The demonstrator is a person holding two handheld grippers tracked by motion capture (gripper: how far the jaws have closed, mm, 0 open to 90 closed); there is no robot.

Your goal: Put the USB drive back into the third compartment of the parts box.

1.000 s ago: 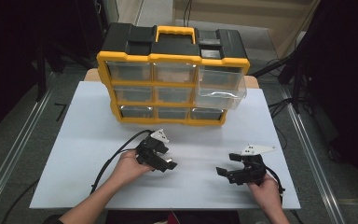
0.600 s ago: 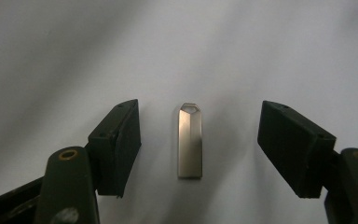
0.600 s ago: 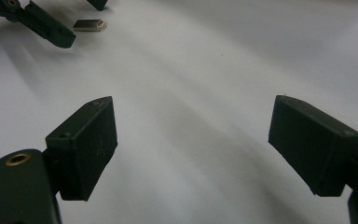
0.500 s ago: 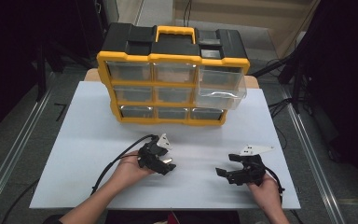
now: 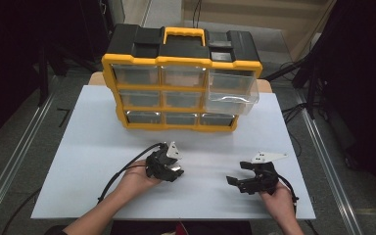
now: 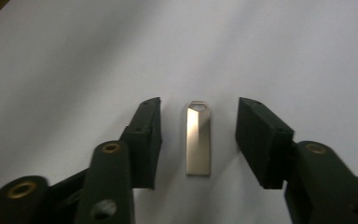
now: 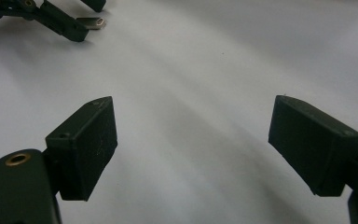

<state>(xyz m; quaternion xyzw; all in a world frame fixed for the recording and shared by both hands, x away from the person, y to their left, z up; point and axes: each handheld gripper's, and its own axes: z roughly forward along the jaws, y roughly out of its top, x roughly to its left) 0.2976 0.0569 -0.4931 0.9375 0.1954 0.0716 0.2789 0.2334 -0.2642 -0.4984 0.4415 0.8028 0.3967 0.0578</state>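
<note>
The white table (image 5: 78, 161) lies bare between both grippers. At the far edge the yellow drawer organizer (image 5: 181, 83) blocks the way; its right drawer (image 5: 231, 95) seems pulled out.

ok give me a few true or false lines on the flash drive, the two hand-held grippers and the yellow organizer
1. The metal flash drive lies flat on the white table between the left hand-held gripper's open jaws. True.
2. The left hand-held gripper has clamped the drive. False: gaps show on both sides of it.
3. The right hand-held gripper holds a screw. False: its jaws are open with nothing between them.
4. One clear drawer on the right of the yellow organizer is pulled out. True.
5. The organizer lies on its back. False: it stands upright, handle on top.
</note>
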